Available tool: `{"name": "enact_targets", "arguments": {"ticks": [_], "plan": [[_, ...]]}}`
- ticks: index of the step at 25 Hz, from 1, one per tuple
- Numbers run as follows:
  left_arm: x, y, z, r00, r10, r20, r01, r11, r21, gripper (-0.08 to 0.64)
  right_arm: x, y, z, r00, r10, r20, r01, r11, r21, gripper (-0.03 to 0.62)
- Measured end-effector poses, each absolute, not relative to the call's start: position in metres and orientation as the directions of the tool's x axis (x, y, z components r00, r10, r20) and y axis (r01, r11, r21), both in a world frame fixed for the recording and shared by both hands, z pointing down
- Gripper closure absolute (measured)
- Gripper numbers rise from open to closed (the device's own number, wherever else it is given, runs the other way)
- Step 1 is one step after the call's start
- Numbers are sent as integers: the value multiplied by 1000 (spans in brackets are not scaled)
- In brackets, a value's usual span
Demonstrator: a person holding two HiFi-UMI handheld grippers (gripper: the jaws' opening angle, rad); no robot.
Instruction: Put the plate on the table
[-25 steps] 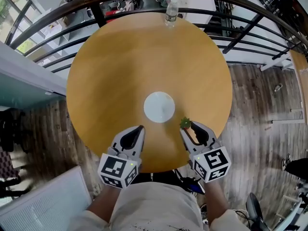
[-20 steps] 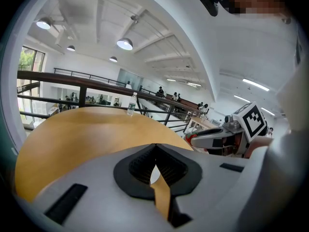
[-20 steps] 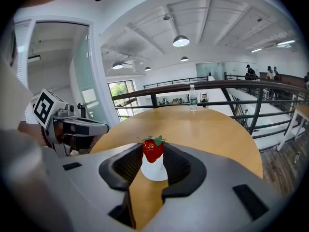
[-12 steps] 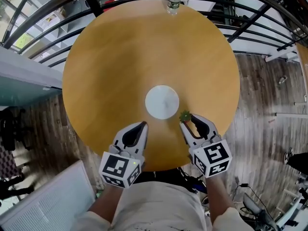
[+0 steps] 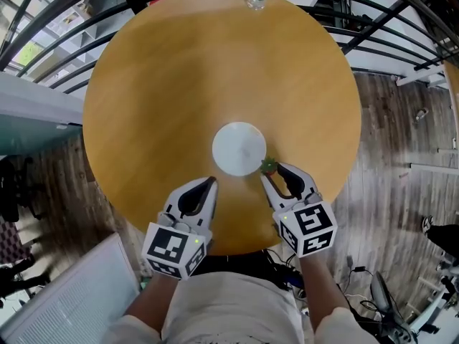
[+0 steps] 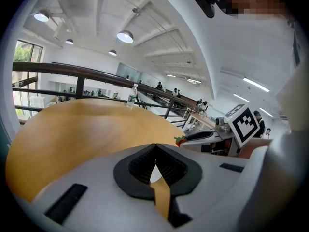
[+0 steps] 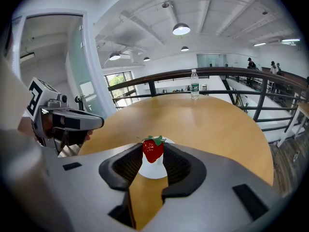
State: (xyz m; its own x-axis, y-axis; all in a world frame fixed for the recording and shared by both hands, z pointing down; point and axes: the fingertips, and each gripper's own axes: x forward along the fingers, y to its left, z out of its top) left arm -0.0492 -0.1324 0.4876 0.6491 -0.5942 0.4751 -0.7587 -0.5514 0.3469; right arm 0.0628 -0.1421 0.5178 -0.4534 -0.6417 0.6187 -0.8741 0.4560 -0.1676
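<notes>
Plate [image 5: 239, 149] mid-frame looks light, stiff and slick, so I'd grab its rim. Right gripper [image 5: 271, 170] jaws pinch a strawberry [image 5: 269, 165], left gripper [image 5: 209, 183] jaws are pressed together.

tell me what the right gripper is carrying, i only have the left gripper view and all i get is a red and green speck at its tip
Observer: A strawberry, clamped between the pads of the right gripper, with its leaves up.
Operator: ok and where's the plate, i can barely see it
Observer: The head view shows the white plate lying flat near the middle of the round table.
Operator: is the berry over it
Observer: In the head view the strawberry sits right at the plate's near right rim. I cannot tell whether it touches the plate.
</notes>
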Motion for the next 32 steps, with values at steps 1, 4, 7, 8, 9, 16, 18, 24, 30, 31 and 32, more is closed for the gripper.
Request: {"name": "enact_targets", "arguments": {"ticks": [1,4,7,8,9,16,18,24,30,31,32], "plan": [[-49,-134,489,648,-594,477,-760,-552,344,537,63,-144,520,-454,-640,620,-874,456,-169,448],[-50,-139,494,644,-594,482,-762,-551,340,537,60,-150,528,-455,-635,625,-872,459,-169,448],[-50,-142,499,645,-587,489,-760,-558,332,537,56,-155,538,-455,-627,632,-870,466,-163,448],[-50,-143,501,646,-583,492,-759,-562,330,537,54,-157,542,-456,-623,636,-868,469,-162,448],[-51,-143,502,647,-580,495,-757,-563,331,537,52,-159,546,-457,-617,641,-866,473,-162,448],[-61,-146,512,644,-575,505,-761,-551,343,537,38,-173,571,-455,-592,666,-859,488,-153,448],[-62,-147,515,641,-575,509,-764,-545,346,537,37,-177,579,-448,-586,675,-859,490,-145,448],[-66,-153,524,635,-570,521,-769,-533,353,537,32,-189,608,-436,-560,705,-850,513,-118,448],[-71,-155,533,629,-566,533,-774,-524,356,537,27,-194,626,-429,-537,727,-848,517,-119,448],[-71,-155,535,627,-566,535,-775,-522,357,537,26,-194,628,-430,-533,729,-847,518,-122,448],[-71,-155,537,627,-565,537,-775,-521,357,537,26,-195,630,-432,-530,730,-846,519,-124,448]]}}
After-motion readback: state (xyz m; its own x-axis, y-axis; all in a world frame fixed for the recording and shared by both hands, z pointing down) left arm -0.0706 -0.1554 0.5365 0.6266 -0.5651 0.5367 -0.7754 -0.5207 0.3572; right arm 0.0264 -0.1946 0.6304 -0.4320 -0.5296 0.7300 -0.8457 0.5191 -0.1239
